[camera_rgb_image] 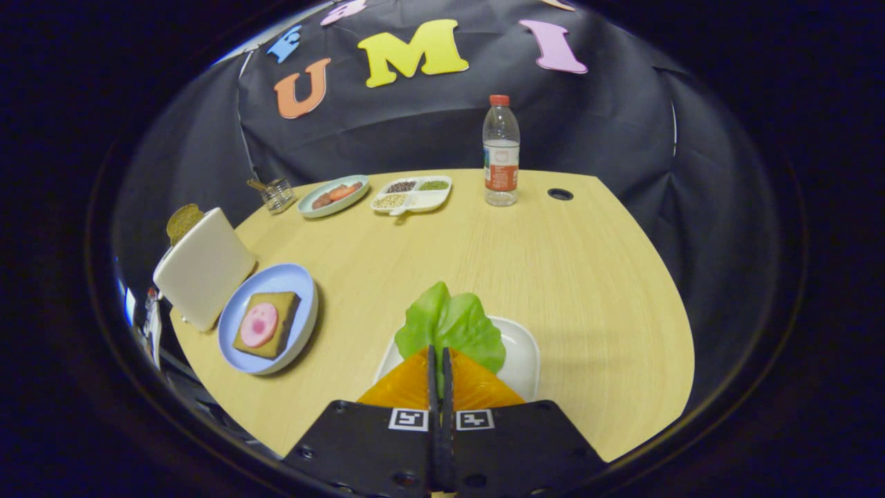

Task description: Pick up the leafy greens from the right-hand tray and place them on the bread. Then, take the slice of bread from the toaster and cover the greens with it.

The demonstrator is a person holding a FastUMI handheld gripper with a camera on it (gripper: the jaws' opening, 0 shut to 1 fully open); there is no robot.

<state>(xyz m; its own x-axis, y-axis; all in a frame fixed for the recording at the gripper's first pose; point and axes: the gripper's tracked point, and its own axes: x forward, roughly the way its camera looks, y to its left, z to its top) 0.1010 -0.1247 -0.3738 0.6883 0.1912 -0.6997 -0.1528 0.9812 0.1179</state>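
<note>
Gripper [440,353] fingers pinched, seemingly on ruffled bright-green leafy greens [453,325] over white tray [523,360]

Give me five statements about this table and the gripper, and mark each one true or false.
1. The gripper has its fingers closed together at the near edge of the leafy greens. True.
2. The greens already lie on the bread. False: they are at the white tray, just ahead of the fingers.
3. The bread on the blue plate carries a round pink slice. True.
4. The water bottle lies on its side. False: it stands upright at the far side of the table.
5. The toaster stands beside the blue plate, with a bread slice sticking out of it. True.
</note>
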